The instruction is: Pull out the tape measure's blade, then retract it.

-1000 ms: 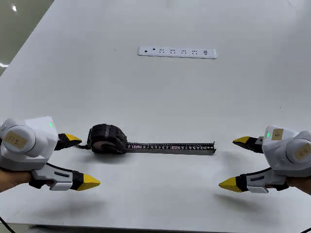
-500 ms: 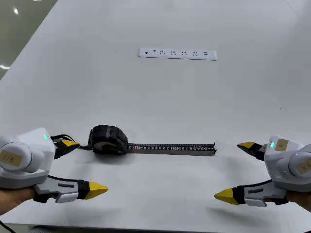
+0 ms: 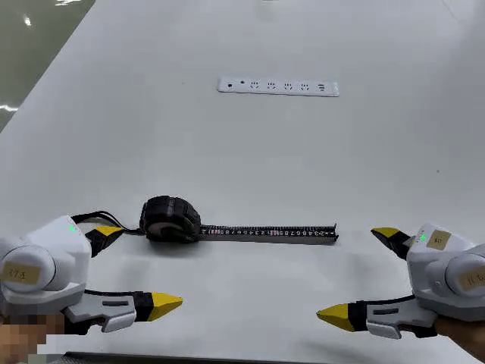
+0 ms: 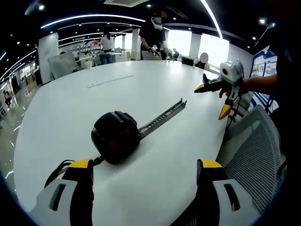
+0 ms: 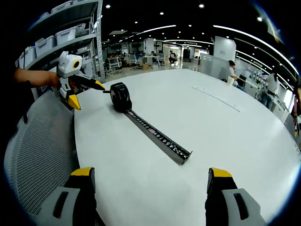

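Yellow tips are what we meet first at the near edge of the white table (image 3: 250, 152). The left gripper (image 3: 144, 265) sits low on our left and the right gripper (image 3: 355, 273) low on our right. Each has its fingers spread wide, with nothing between them. Both point inward toward each other.

Just beyond them lies the tape measure (image 3: 170, 219), a black case resting on the table. It sits close ahead of the left gripper's far fingertip but does not touch it. A thin black strap (image 3: 91, 218) trails from the case toward that gripper. The blade (image 3: 269, 232) is drawn out and lies flat on the table, running from the case toward our right. Its free end stops short of the right gripper, with bare table between them. In the right gripper view we see the blade's numbered face turned up.

Farther off, well apart from the tape measure, a white power strip (image 3: 278, 86) lies flat across the table. In the left gripper view we see people standing past the table's far side.
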A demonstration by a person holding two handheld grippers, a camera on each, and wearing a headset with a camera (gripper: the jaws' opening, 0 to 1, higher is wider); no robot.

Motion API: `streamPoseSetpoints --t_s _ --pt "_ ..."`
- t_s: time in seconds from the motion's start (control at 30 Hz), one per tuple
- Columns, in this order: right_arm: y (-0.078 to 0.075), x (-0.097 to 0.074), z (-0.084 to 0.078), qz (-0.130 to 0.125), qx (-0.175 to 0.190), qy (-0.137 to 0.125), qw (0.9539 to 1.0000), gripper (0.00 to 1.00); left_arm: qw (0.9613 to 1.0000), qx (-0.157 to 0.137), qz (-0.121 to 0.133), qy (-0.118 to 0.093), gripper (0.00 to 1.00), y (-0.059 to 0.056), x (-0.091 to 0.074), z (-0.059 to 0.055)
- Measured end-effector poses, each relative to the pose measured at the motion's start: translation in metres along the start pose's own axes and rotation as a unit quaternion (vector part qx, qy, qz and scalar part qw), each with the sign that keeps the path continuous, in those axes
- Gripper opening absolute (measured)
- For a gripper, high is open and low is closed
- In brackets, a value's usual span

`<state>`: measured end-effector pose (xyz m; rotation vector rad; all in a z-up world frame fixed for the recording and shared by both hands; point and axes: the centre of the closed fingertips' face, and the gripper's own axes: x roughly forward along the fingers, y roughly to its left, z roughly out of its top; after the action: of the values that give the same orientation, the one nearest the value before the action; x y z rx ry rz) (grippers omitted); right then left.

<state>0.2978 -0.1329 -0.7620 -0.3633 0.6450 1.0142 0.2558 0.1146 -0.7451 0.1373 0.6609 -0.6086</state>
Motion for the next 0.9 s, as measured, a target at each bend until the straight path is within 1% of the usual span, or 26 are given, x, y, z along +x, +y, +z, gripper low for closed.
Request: streamPoseSetpoints --t_s 0.03,0.1,0.2,0.3,0.37,0.4,0.57,0.7,0.8,0.83,0.9 --pt "0.001 0.000 0.001 -0.003 0.003 -0.002 1.0000 0.99 1.0000 -0.001 0.002 -0.002 0.89 0.000 0.000 0.001" --pt "0.001 -0.001 0.002 -0.009 0.013 -0.008 0.9998 0.99 0.9998 -0.005 0.015 -0.010 0.93 0.001 -0.001 0.004" --pt "0.003 -0.002 0.003 -0.018 0.027 -0.012 0.9994 0.99 0.9995 -0.018 0.018 -0.019 0.94 -0.002 -0.003 0.008" --pt "0.001 -0.005 0.003 -0.037 0.036 -0.019 0.9985 0.99 0.9991 -0.023 0.025 -0.026 0.97 -0.005 -0.003 0.010" --pt "0.002 -0.006 0.004 -0.038 0.043 -0.021 0.9981 0.99 0.9989 -0.028 0.027 -0.029 0.98 -0.006 -0.003 0.011" --pt "0.002 -0.007 0.004 -0.040 0.046 -0.021 0.9979 0.99 0.9984 -0.034 0.029 -0.033 0.98 -0.006 -0.004 0.013" --pt "0.008 -0.008 0.006 -0.040 0.047 -0.023 0.9978 0.99 0.9968 -0.051 0.039 -0.047 0.99 -0.007 -0.005 0.015" --pt "0.012 -0.010 0.009 -0.043 0.057 -0.027 0.9971 0.99 0.9962 -0.058 0.041 -0.051 0.99 -0.010 -0.006 0.016" --pt "0.017 -0.011 0.012 -0.042 0.062 -0.032 0.9967 0.99 0.9953 -0.062 0.051 -0.055 0.99 -0.011 -0.008 0.018" --pt "0.018 -0.011 0.013 -0.044 0.063 -0.033 0.9965 0.99 0.9944 -0.065 0.060 -0.058 0.99 -0.011 -0.009 0.019" --pt "0.020 -0.011 0.013 -0.047 0.066 -0.033 0.9961 0.99 0.9934 -0.070 0.065 -0.063 0.99 -0.011 -0.011 0.020"
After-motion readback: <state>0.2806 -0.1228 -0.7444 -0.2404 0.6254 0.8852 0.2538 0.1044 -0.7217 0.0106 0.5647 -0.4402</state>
